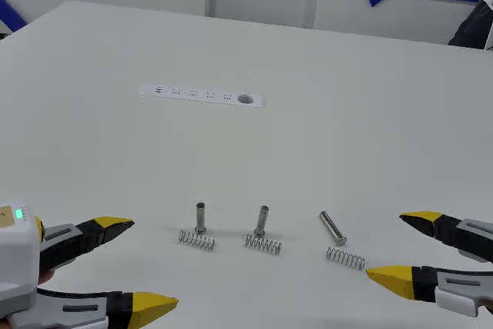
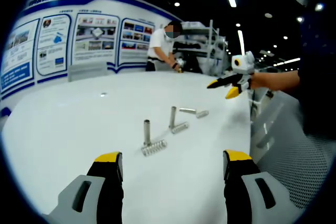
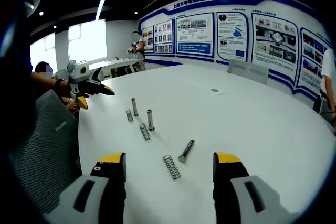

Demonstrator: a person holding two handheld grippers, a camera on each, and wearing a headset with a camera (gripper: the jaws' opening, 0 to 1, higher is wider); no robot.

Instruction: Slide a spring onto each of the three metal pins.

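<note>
Upright on white tabletop (image 1: 308,136), two silver metal pins (image 1: 200,217); flat beside them, a third pin (image 1: 332,227); by each, a coiled steel spring (image 1: 196,240). Flanking, yellow-tipped left gripper (image 1: 153,261) and right gripper (image 1: 385,244), jaws spread, empty.

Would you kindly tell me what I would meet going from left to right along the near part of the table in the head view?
left claw → left upright pin → middle upright pin → pin lying on its side → right claw
</note>
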